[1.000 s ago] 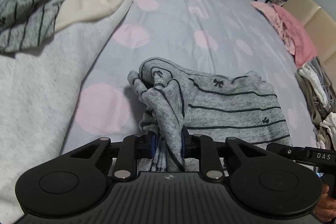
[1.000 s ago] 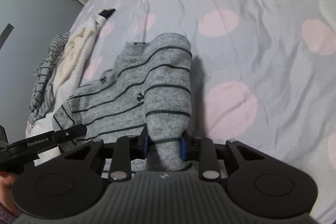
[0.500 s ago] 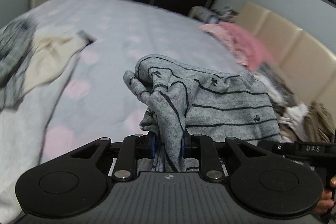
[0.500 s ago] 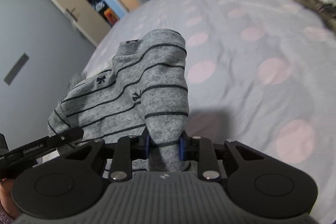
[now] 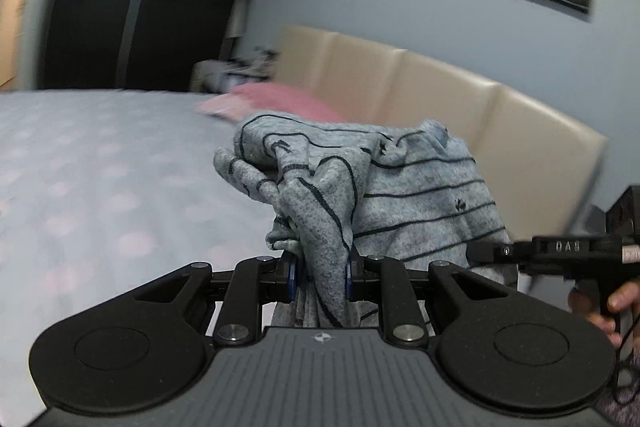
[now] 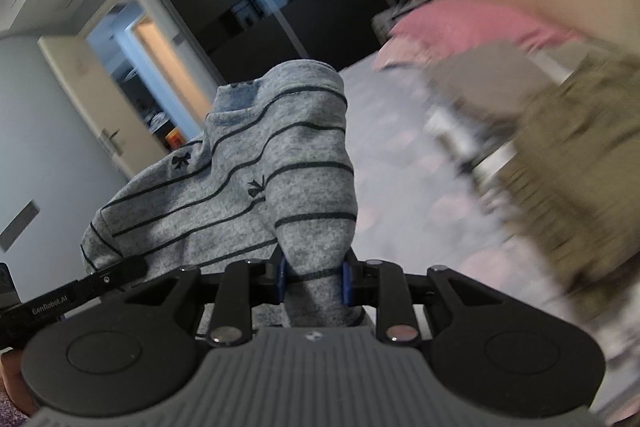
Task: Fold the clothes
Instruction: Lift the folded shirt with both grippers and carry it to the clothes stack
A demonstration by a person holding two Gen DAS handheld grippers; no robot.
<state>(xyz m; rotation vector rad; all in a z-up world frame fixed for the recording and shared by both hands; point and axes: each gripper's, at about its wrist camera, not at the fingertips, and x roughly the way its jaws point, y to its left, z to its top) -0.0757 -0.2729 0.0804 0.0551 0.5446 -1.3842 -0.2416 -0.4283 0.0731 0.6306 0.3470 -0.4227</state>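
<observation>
Right wrist view: right gripper (image 6: 314, 285) clamps grey striped garment (image 6: 256, 187); left gripper (image 5: 320, 277) pinches it too; "GenRobot.AI" readable on left gripper.

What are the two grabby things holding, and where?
Both tools, left and right, pinch the striped grey top: the left a bunched fold, the right a smooth folded edge.

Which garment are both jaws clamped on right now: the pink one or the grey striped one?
The grey striped garment, with thin dark stripes and small bow prints, bunched between the jaws of both grippers. The pink garment lies untouched on the bed by the headboard.
</observation>
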